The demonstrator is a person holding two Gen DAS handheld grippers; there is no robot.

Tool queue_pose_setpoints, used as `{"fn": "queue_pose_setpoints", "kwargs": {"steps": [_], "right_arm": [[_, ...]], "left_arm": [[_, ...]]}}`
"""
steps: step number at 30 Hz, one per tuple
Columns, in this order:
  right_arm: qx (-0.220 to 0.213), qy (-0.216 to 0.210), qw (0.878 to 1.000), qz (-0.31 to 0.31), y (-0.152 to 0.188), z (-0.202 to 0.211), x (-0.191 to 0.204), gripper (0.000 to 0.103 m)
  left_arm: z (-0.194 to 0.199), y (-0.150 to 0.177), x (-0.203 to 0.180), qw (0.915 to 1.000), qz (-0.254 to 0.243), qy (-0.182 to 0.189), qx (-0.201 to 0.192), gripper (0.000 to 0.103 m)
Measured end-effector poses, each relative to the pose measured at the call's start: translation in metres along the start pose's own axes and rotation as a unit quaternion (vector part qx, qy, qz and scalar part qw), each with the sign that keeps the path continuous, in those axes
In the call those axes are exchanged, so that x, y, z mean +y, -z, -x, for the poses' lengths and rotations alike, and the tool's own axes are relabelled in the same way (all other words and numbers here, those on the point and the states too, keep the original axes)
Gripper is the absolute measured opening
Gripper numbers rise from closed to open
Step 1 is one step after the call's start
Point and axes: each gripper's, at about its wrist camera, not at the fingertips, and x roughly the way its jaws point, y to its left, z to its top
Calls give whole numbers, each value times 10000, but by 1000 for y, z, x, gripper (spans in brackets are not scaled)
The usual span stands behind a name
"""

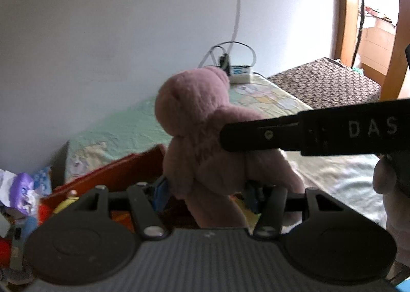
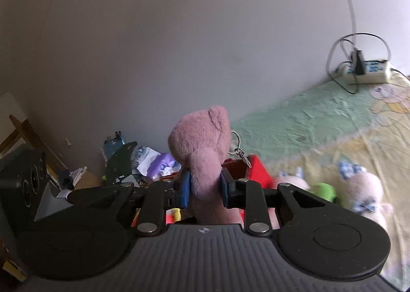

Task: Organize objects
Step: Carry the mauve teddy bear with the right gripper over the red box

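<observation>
One pink teddy bear [image 1: 202, 138] is up in the air over the bed [image 1: 123, 133], with the left gripper [image 1: 208, 190] pinching its lower body and the right gripper [image 2: 205, 187] pinching one limb between blue pads [image 2: 185, 189]. At seven o'clock of the bear in the left view, one red box [image 1: 110, 171] holds a yellow toy [image 1: 64, 205] and other items I cannot make out. On the bed at four o'clock in the right view lie two pale plush toys [image 2: 366, 189] and one green thing [image 2: 325, 189], all blurred, and one white power strip [image 2: 364, 71] sits at one o'clock.

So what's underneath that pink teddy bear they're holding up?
Below the pink teddy bear sits a red box, with yellow bits showing inside. The bear and both grippers cover the rest.
</observation>
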Motion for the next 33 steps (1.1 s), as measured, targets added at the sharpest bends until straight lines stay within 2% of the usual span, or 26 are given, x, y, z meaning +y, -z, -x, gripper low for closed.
{"fn": "queue_pose_setpoints", "kwargs": {"steps": [9,16,27,33], "right_arm": [[140,-104,9998,6,12,-60,23,26],[464,78,9988,-164,22,-99,18,26],[1152,316,9897,-788,43,-150,3,26],[1432,412,9839,-991,49,-165,0,26]], "left_arm": [[-12,20,66,9995,114,-265,133,57],[-43,49,94,9984,261,-252,424,57],[-86,84,117,9928,366,-370,1083,57],[-95,96,121,9902,334,-481,1266,58]]}}
